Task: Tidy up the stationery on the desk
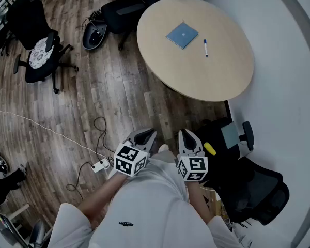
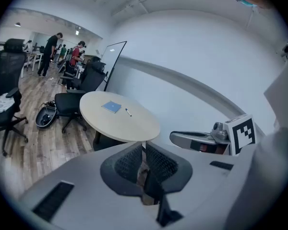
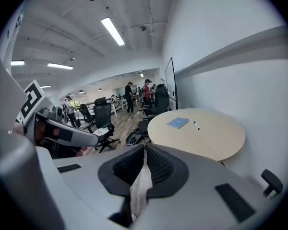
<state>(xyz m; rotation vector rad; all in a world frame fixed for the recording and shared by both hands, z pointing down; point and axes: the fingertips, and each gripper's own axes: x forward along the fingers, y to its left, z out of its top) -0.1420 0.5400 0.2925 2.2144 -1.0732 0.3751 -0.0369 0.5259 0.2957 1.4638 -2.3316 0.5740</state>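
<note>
stationery here is a blue notebook (image 1: 182, 35) lying flat near the middle of the round bench (image 1: 217, 79), with a pen (image 1: 205, 48) just beside it on the wall side, not touching it. the left hand-held gripper (image 1: 146, 136) is well away from the bench, held close to the person's body above the wooden floor (image 1: 67, 107). it is clenched, and its own view shows its jaws pressed together with nothing between them. the right hand-held gripper (image 1: 187, 137) is just beside it without touching. it is clenched too, its jaws meeting on nothing. both point toward the bench. a black office chair (image 1: 250, 190) stands close to the bench's near edge, by the right hand-held gripper. another chair (image 1: 39, 50) with a patterned seat cushion stands well apart from the bench, across the floor.
</note>
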